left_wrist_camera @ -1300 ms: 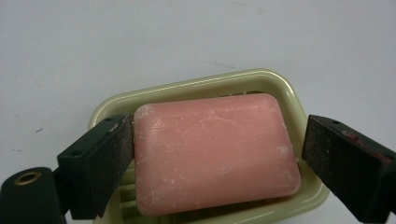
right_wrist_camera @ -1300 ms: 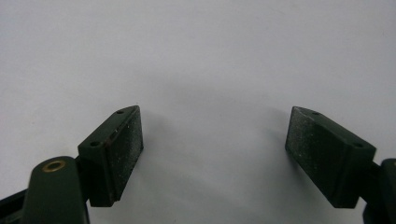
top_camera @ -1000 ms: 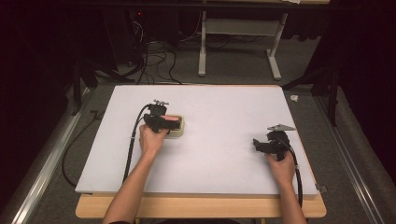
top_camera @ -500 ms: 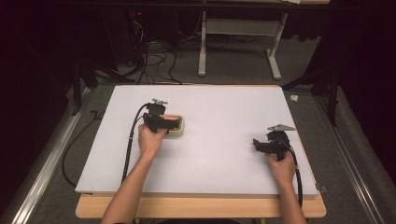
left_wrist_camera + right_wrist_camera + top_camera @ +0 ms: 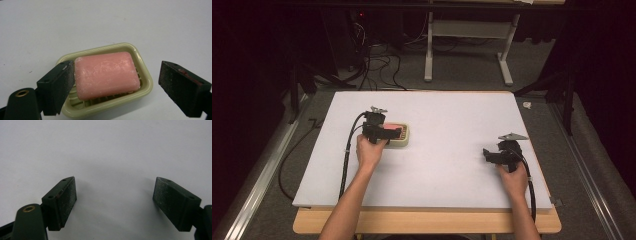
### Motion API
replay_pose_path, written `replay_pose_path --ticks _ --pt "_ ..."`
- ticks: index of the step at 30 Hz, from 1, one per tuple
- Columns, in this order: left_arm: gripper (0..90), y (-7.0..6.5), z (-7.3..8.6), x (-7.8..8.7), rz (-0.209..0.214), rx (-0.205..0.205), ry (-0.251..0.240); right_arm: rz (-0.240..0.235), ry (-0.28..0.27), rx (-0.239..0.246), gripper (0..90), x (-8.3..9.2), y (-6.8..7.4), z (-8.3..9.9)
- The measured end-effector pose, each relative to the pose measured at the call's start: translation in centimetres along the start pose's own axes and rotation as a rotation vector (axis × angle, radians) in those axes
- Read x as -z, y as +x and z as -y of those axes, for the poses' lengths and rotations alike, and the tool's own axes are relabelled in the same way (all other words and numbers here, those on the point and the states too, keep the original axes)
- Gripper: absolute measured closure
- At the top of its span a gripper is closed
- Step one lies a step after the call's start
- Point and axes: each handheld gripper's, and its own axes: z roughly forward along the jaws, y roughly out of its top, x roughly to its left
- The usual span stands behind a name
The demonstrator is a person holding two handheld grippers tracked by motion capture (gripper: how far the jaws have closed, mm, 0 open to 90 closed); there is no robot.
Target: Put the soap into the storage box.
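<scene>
With its jaws spread wide, the left gripper (image 5: 116,82) straddles the pink soap bar (image 5: 107,74) lying flat in its pale green dish (image 5: 146,88), toward the left edge of the tabletop (image 5: 452,120); looks like it's lining up to pinch the bar's short ends. Long axis runs jaw to jaw, parallel to the near edge. Near the right edge, the right gripper (image 5: 113,202) waits, jaws open on nothing.

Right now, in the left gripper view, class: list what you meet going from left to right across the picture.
Left jaw pad, at the dish's left end → pink soap lying in the pale green dish → bare white table → right jaw pad, clear of the dish.
</scene>
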Motion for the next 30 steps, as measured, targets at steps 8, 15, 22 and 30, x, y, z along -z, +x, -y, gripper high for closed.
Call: replay_pose_path --ticks 8,15,22,30 --pt "14.5 0.3 0.4 1.1 0.005 -0.013 -0.010 0.000 0.000 0.000 19.7 0.0 0.0 0.0" --pt "14.7 0.5 0.7 2.2 0.008 -0.021 -0.029 0.000 0.000 0.000 19.7 0.0 0.0 0.0" --pt "14.7 0.8 1.4 3.0 0.017 -0.025 -0.040 0.000 -0.001 0.002 19.6 0.0 0.0 0.0" --pt "14.7 1.0 1.7 4.0 0.026 -0.024 -0.060 0.001 -0.001 0.001 19.7 0.0 0.0 0.0"
